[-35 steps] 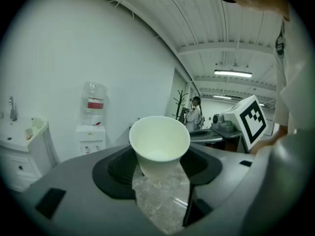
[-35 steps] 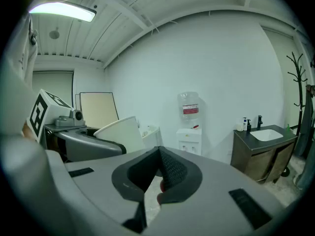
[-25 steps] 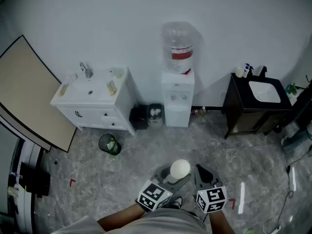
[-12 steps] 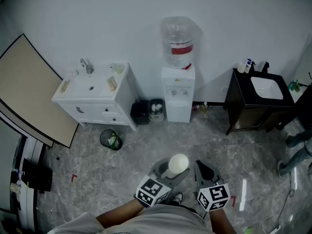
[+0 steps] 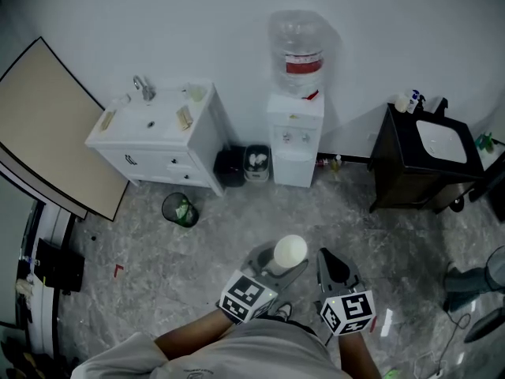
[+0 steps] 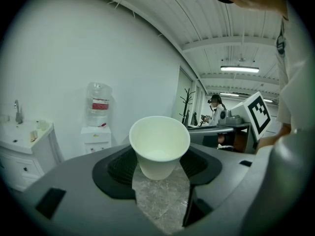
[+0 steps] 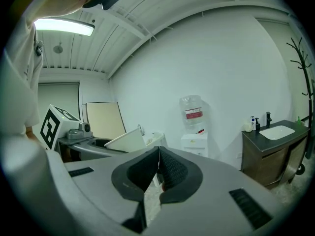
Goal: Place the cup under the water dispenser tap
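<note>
Two grippers point forward. The left gripper (image 6: 160,173) squeezes the cup (image 6: 159,141), which stands upright. The right gripper (image 7: 158,168) is closed on nothing. The water dispenser (image 5: 295,140) stands straight ahead of the cup, well apart across the floor (image 5: 237,227).

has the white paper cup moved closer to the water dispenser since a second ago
No: the white paper cup sits about as far from the white water dispenser as before.

Left tool (image 6: 160,167) gripping upright white cup (image 6: 159,142), water dispenser (image 6: 96,131) well beyond, sink cabinet (image 6: 25,154) at left
</note>
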Motion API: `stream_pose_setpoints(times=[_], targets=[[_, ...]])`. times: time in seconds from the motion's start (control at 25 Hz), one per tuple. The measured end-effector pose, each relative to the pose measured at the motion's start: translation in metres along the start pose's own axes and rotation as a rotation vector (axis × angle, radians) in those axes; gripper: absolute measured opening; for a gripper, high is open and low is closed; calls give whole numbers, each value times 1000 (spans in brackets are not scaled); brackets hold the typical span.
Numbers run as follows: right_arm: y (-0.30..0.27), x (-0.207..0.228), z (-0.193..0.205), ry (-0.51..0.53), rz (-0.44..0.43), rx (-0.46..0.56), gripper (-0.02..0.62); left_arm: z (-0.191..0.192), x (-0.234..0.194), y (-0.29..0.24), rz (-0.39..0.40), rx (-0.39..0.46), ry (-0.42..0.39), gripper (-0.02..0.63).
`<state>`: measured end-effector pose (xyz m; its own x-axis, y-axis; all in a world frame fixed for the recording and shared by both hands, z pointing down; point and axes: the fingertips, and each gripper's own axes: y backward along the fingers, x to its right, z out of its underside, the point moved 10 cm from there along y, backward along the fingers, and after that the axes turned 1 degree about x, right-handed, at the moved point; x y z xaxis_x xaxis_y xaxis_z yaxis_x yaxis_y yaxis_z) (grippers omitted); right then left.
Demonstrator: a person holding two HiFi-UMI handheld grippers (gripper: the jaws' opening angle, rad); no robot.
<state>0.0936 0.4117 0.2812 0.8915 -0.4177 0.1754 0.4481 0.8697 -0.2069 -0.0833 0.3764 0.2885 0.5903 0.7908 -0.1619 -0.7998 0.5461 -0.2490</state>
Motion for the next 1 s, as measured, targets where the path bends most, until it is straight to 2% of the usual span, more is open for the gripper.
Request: stream_pose_setpoints(times=[0.24,0.44,0.72,1.0], targets=[[-53,23,-8,-3,-3,-7,17,-3,-49,-32,-6,3,3,275],[-132,48,-26,10,0,7,17,-10,-123,-75,12,0,-32,275],[-242,87,-57,-6,52,10,17,-29,-234,-143,59,-6,-62,275],[-312,132,-66,-23,80,-2,17,-26,-306,-213,98,42,-106,275]])
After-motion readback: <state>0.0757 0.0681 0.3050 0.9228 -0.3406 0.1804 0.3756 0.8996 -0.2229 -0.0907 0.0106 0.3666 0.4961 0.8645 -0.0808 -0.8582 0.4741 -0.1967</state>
